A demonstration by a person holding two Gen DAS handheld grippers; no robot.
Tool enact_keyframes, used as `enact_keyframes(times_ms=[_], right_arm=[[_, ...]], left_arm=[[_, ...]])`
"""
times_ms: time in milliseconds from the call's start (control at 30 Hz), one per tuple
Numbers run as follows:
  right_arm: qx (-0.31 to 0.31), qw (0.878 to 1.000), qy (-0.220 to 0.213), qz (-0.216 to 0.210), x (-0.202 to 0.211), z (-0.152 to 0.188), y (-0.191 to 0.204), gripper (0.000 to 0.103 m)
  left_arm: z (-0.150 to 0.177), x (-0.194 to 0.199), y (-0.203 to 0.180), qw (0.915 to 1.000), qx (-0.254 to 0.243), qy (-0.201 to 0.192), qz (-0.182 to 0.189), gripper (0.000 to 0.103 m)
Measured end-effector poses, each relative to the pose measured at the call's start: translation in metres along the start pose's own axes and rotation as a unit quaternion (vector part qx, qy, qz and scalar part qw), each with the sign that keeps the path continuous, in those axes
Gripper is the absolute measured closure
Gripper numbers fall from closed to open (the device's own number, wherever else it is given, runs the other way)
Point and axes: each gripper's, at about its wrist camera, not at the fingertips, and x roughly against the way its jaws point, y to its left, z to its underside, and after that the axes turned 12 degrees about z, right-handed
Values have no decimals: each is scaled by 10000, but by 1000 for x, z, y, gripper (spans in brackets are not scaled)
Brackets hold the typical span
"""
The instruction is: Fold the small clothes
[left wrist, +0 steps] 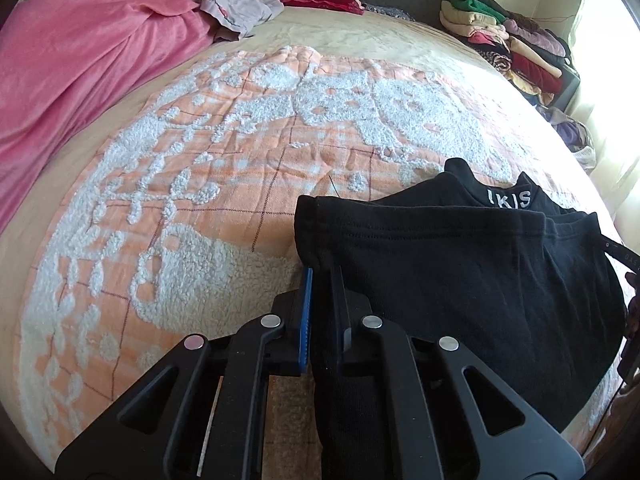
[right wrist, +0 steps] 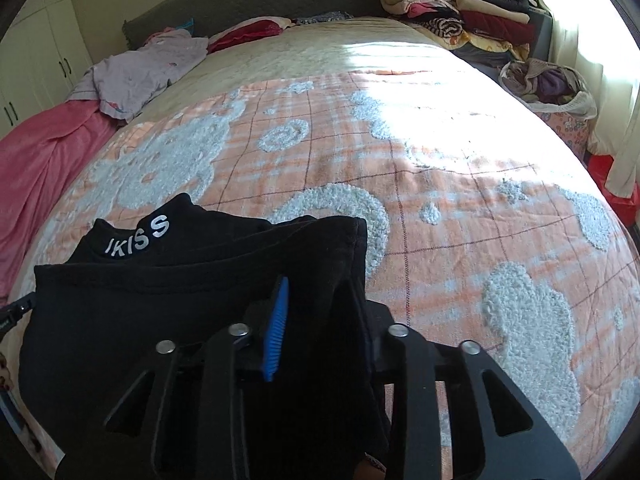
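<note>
1. the black garment (left wrist: 460, 280) is held up just over the bedspread (left wrist: 200, 200), its white-lettered band (left wrist: 509, 199) on the far side from the grippers.
2. the left gripper (left wrist: 324, 280) pinches the garment's left edge; its jaws are pressed together on the cloth.
3. the right gripper (right wrist: 316, 292) pinches the right edge (right wrist: 356, 248), jaws closed on a thicker bunch.
4. the garment's long axis runs across, from one gripper to the other, so both hands are equally near and each owns one end.
5. my guess: the fold turns on carrying this held edge forward toward the band, with both hands level.
</note>
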Motion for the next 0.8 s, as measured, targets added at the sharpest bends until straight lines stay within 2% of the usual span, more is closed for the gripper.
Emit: enact_keyframes(times_ms=[67,133,267,400,567,667,800], right_arm=[[-110,9999,-61,-74,6,0,-5,91],[-258,9994,-128,-184,14,-3,-11,95],[-601,9969,-347,-361,31,-13,-24,95],[-843,9953,-416,-231,30,-23,-33,97],[-803,9968,-39,31,-5,-17,-24,97],[-681,9974,41,240,-17,-10,-18,97],[-738,9968,56,305,-21,-4,-20,96]], left_arm=[[-1,5,-1,10000,-47,-84,-12,101],[-4,13,-1,9998,-61,-205,5,101],[-17,31,-3,9988,-75,-468,128,101],[-30,33,-6,9982,-87,-584,59,101],[-26,9,0,9991,-14,-387,-153,101],[-18,-5,4,9993,-22,-240,-277,101],[-9,-11,3,9991,-126,-153,-388,101]])
